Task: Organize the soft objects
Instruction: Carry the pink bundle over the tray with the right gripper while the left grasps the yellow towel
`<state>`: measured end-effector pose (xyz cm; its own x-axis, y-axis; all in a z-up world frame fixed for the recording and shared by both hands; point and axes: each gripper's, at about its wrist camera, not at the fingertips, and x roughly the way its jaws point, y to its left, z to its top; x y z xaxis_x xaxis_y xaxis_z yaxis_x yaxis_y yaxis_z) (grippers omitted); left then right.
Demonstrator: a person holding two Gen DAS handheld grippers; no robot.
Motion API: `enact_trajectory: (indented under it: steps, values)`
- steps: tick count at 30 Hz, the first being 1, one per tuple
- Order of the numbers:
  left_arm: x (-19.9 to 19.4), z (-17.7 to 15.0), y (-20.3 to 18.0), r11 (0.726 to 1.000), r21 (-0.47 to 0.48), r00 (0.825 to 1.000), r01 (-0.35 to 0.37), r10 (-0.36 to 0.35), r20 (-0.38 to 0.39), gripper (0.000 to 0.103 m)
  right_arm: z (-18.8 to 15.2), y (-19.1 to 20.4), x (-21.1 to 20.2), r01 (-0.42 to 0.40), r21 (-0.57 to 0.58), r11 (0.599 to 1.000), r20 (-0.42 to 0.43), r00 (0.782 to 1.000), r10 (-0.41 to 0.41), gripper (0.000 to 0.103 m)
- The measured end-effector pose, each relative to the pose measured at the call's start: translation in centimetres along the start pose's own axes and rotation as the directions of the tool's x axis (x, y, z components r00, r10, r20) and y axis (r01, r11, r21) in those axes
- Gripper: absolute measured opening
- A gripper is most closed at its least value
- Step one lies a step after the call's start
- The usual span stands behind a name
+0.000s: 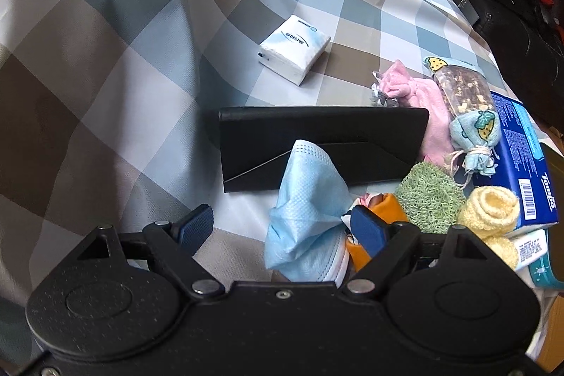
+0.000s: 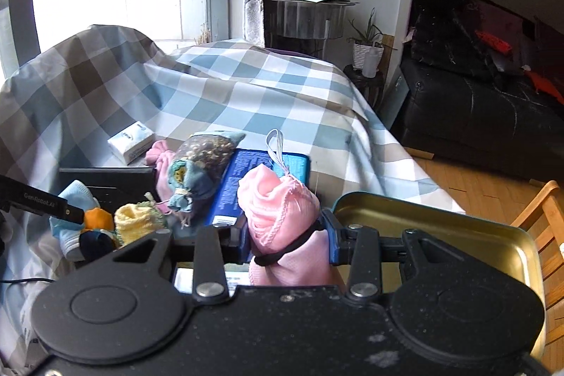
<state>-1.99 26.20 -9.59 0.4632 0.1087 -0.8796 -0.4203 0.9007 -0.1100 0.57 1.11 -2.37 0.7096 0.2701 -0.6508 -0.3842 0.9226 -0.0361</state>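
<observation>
Beside black case (image 1: 322, 148): blue mask (image 1: 306, 210) between wide-spread left claw (image 1: 282, 228) | right claw (image 2: 287, 236) clenches pink cloth (image 2: 282, 214)

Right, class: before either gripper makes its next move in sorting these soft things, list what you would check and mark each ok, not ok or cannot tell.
1. Right gripper shut on the pink mask: ok.
2. Metal tin open and bare inside: ok.
3. Left gripper open: ok.
4. Blue mask between its fingers: ok.
5. Pads pressing the blue mask: not ok.
6. Black box open to receive things: cannot tell.
</observation>
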Motion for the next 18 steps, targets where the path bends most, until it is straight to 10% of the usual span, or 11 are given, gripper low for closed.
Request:
enact_trajectory:
  steps: [8, 18]
  values:
    - [0.9, 0.9, 0.1, 0.997, -0.032, 0.996, 0.073, -0.074, -0.049, 0.040, -0.5, -5.5, 0.8, 0.065, 0.109, 0.992, 0.000, 0.998, -0.066, 0.039]
    - [-2.8, 1.8, -1.5, 0.997, 0.014, 0.995, 0.082, -0.083, 0.048, 0.032, -3.3, -13.4, 4.6, 0.141, 0.510, 0.849, -0.119, 0.989, -0.092, 0.039]
